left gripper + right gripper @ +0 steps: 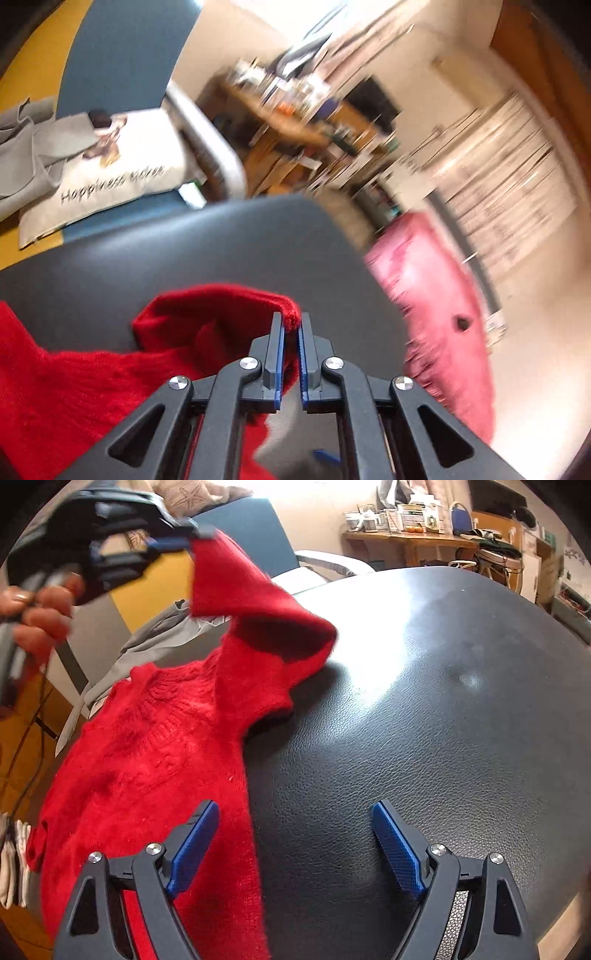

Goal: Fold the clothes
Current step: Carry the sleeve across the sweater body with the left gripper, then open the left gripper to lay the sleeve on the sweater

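Left gripper (291, 328) clamped on the red sweater's sleeve (236, 590), lifted at upper left. Right gripper (295, 842) spread wide, empty, low over the red sweater (147, 746) edge. Bare black table (424, 720) right.

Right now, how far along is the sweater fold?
Early. Done: red sweater lies spread on the black table. In hand: left gripper pinches its sleeve, lifted. Right gripper open, holding nothing. Left: every fold.
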